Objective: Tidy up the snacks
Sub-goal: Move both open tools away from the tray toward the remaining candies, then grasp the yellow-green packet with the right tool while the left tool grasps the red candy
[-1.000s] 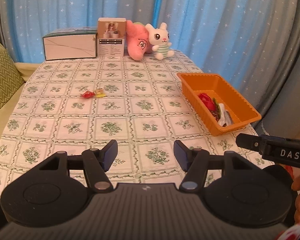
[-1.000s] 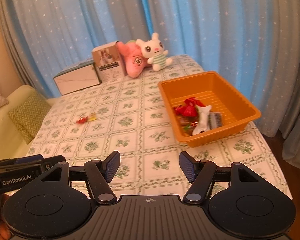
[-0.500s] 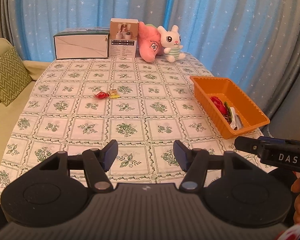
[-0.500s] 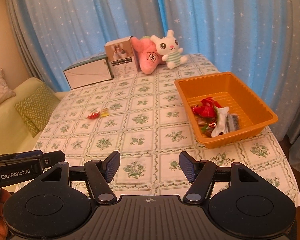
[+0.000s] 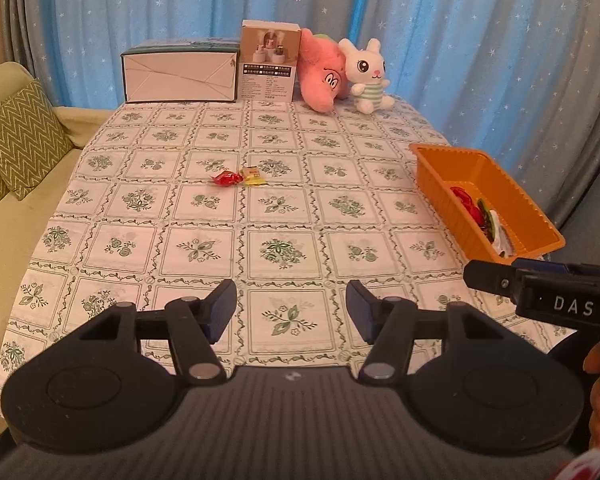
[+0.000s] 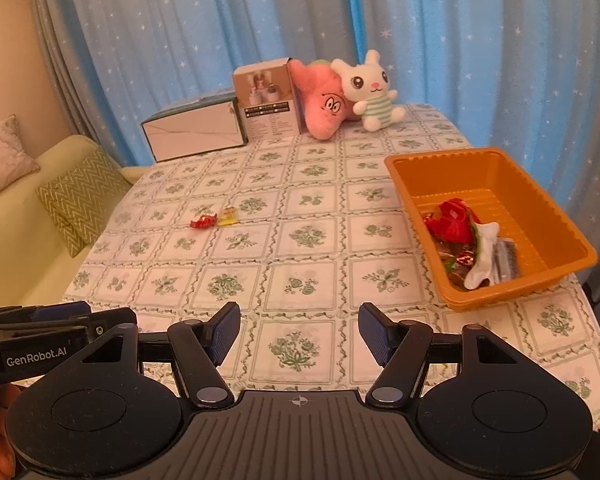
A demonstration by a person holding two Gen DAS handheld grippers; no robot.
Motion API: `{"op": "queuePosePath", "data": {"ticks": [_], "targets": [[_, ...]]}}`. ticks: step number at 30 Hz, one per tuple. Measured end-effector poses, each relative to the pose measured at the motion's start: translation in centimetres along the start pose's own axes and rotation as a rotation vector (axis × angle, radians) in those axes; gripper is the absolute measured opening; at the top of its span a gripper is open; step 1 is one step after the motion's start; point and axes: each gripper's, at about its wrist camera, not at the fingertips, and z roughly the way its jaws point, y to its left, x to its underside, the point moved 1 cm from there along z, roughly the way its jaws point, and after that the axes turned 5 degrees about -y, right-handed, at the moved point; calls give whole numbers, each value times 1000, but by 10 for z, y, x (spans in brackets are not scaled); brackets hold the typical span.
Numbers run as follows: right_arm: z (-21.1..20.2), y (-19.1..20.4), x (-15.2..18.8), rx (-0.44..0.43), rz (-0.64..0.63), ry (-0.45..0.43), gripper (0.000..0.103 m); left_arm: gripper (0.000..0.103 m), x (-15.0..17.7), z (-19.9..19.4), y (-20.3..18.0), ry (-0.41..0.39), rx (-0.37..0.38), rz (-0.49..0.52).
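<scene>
Left gripper [image 5: 291,306] fingers spread, empty. On the counter [image 5: 284,216], red candy [image 5: 225,179] and yellow candy [image 5: 251,175] lie at eleven o'clock; orange tray [image 6: 548,216] at two. Right gripper [image 6: 299,334] fingers spread, empty.

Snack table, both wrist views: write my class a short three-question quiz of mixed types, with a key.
1. True or false: the red candy and yellow candy lie inside the orange tray.
2. Which plush sits nearest the tray? A) white bunny B) pink plush
3. Fill in: the left gripper and right gripper are both ____.

Key: 1 false; they lie on the tablecloth. 2 A. 3 open, holding nothing.
</scene>
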Motion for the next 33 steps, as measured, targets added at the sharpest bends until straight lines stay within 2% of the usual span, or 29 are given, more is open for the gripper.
{"op": "queuePosePath", "data": {"ticks": [5,16,26,33], "targets": [[24,10,-7,-15,-29,4,65,53,-7,17,15,11,-8,23],[99,25,-32,-60,-84,-2,65,52,-31,82,59,20,-46,91],[185,29,-49,-104,-128,27,65,52,-58,170,88,30,19,156],[239,30,-56,-117,-160,61,65,51,-73,222,95,40,29,245]]}}
